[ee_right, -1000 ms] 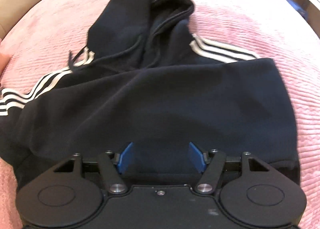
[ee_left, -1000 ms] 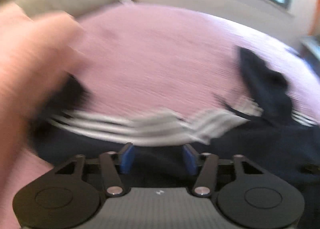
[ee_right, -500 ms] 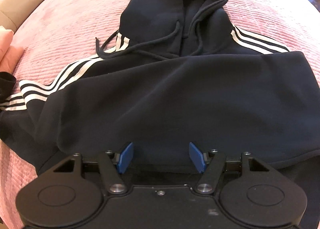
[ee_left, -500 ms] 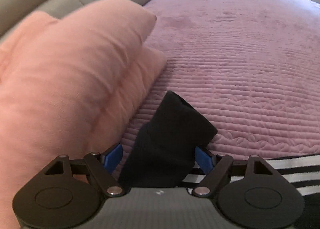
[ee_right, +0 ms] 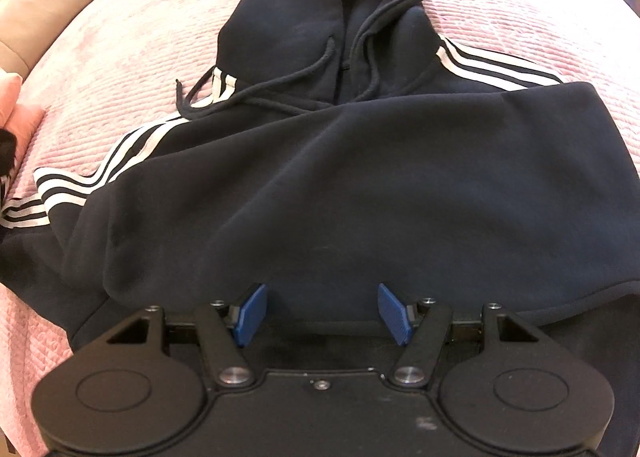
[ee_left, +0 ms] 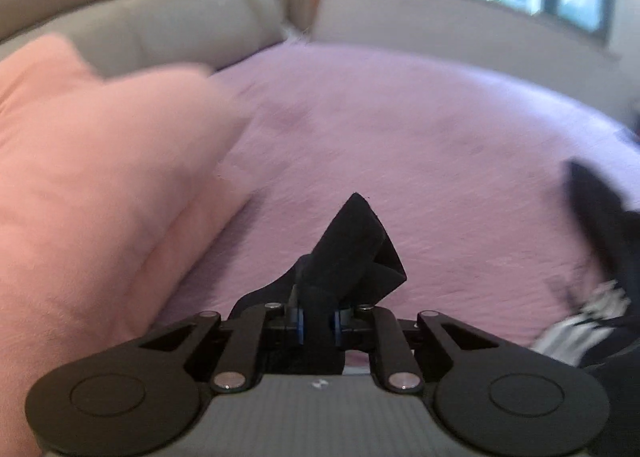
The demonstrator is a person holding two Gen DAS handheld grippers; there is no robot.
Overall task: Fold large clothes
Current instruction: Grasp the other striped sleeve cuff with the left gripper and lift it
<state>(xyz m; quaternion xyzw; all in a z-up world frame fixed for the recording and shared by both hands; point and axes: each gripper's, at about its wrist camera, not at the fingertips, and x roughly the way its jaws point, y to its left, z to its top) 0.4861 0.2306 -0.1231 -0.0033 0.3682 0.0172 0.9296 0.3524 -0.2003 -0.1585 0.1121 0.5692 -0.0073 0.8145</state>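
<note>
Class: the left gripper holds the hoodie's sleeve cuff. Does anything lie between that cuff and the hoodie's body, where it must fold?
Nothing visible does. The left gripper is shut on the sleeve cuff; only bare pink bedspread lies toward the hoodie.

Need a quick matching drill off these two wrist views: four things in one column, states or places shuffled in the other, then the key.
Things:
1. left gripper
2. right gripper
3. hood
4. pillow

States or places:
A. lies flat on the bedspread, at the hoodie's far end
B. open, over the hoodie's near hem
C. pink, to the left beside the headboard
D. shut on the sleeve cuff

Pairs: 1-D, 2-B, 3-A, 4-C
</note>
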